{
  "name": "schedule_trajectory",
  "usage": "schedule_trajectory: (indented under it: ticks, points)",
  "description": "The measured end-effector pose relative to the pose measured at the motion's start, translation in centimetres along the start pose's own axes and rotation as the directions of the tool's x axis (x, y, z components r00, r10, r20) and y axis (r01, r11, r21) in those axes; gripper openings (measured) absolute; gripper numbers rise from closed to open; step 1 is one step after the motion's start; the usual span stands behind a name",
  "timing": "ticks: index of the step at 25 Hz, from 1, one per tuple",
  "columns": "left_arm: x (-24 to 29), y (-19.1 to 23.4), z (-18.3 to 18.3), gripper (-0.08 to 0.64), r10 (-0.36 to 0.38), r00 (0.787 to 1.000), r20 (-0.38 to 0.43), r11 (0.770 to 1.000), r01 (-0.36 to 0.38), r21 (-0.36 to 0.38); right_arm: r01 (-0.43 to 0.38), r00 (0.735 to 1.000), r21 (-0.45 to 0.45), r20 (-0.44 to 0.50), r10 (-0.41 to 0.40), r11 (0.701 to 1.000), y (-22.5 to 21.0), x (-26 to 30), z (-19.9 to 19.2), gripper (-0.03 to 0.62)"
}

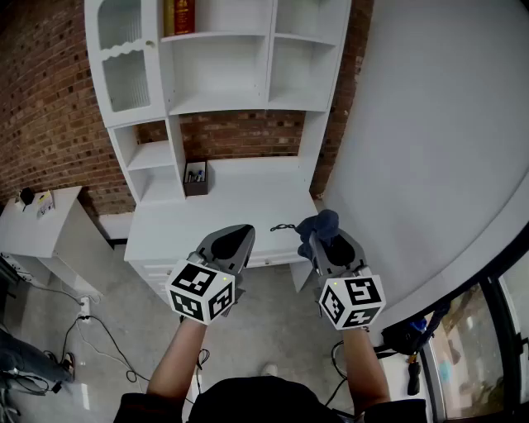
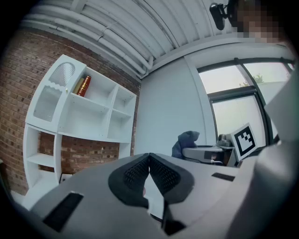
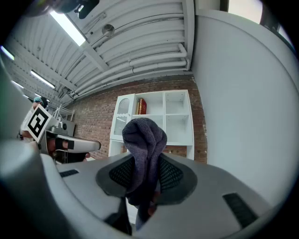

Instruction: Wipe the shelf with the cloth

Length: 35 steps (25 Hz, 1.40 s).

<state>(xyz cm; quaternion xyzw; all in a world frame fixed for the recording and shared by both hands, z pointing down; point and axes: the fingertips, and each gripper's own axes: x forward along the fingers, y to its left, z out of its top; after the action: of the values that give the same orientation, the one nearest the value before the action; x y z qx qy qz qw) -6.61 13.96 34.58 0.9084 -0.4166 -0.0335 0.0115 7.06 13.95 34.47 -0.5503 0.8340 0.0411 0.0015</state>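
A white shelf unit (image 1: 216,74) with open compartments stands on a white desk (image 1: 223,216) against a brick wall. My right gripper (image 1: 325,242) is shut on a dark blue-grey cloth (image 1: 318,228), which bulges out between its jaws (image 3: 145,140). It hovers at the desk's front right corner, short of the shelves. My left gripper (image 1: 234,241) is shut with nothing in it, at the desk's front edge. In the left gripper view the jaws meet at a point (image 2: 149,156) and the cloth (image 2: 185,142) shows to the right.
A red and gold box (image 1: 178,15) stands in the top shelf compartment. A small dark holder (image 1: 196,178) sits at the back of the desk. A black cord (image 1: 283,226) lies near the front edge. A large white curved wall (image 1: 438,140) rises on the right. A small white table (image 1: 41,223) stands left.
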Motion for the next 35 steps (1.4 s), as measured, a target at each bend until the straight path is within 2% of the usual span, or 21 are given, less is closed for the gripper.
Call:
schedule_trajectory:
  ticks: [8, 28, 35]
  points:
    - [1.4, -0.1, 0.1, 0.017, -0.001, 1.0, 0.002, 1.0, 0.001, 0.008, -0.007, 1.0, 0.042, -0.004, 0.008, 0.999, -1.1, 0.7, -0.1, 0.13]
    - [7.7, -0.7, -1.4, 0.017, 0.025, 1.0, -0.019, 0.999, -0.024, 0.033, -0.047, 0.999, 0.075, 0.016, 0.046, 0.996, -6.8, 3.5, -1.6, 0.13]
    - [9.5, -1.2, -1.7, 0.017, 0.041, 0.999, -0.028, 0.999, -0.04, 0.029, -0.066, 0.998, 0.061, 0.002, 0.066, 0.996, -8.2, 4.3, -2.4, 0.13]
